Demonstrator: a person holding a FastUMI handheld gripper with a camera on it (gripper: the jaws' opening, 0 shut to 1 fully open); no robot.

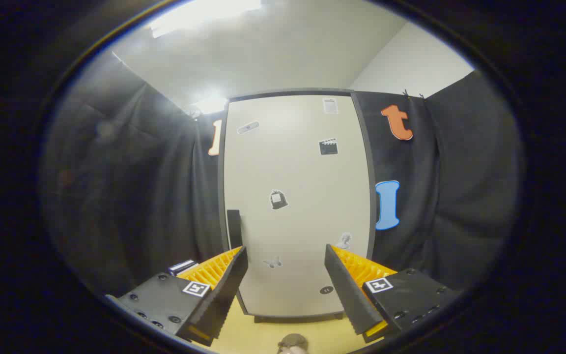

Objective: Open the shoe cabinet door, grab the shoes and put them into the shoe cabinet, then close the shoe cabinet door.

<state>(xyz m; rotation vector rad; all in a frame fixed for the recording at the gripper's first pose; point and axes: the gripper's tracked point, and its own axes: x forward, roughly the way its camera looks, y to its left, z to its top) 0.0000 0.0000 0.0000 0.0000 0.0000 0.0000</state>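
Shoe cabinet point(297, 206): straight ahead of the claw point(286, 275), beyond the fingertips, standing upright on a pale yellow floor point(253, 334); long axis vertical, broad front face turned squarely toward the claw. Door point(307, 172): shut, flush in its dark frame, pale, dotted with small stickers point(278, 199). Handle point(234, 228): dark upright bar at the door's left edge, just above and beyond the left finger point(224, 290); hinge side judged to be the right edge, so swing likely leftward-outward. Claw: fingers spread wide, nothing between them, touching nothing. Right finger point(349, 290) level with the left, both aimed at the lower door. Placement judged as an approach stance: claw held back and centred to take in the whole door before shifting left toward the handle. Small rounded object point(293, 342): on the floor, below and between the fingers, too cut off to identify. Shoes: position not established. Task stage, by judgement: opening not yet begun.
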